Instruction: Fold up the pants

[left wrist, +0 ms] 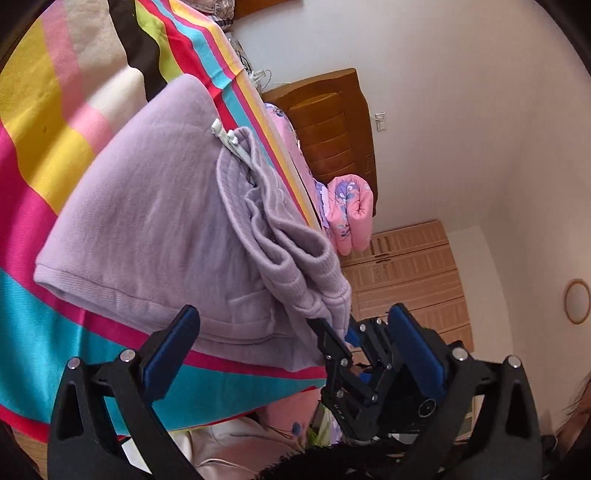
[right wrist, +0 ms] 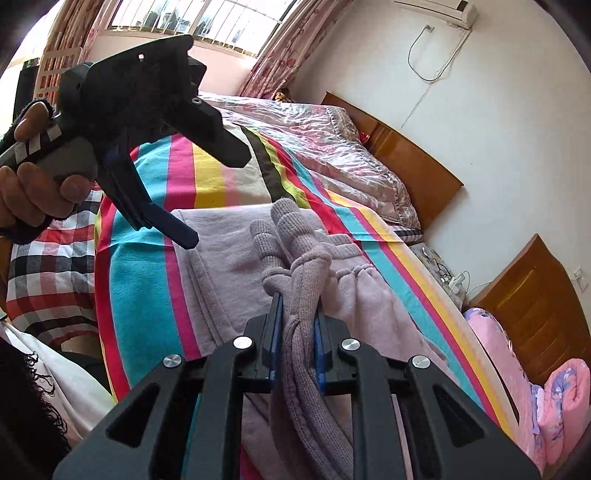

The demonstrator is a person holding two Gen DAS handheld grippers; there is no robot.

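right gripper (right wrist: 297, 332): jaws narrow, clamped on bunched ribbed cuffs of pants (right wrist: 229, 266) | left gripper (left wrist: 291, 332): jaws wide, nothing between, pants just beyond | pants: lilac, folded, lying on striped sheet (right wrist: 147, 266) of bed (right wrist: 332, 147)

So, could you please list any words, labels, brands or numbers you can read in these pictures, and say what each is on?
None can be read for certain.
Pale marking on the right gripper body: too small and blurred to read.
Lilac pants, striped sheet, air conditioner: no lettering visible.
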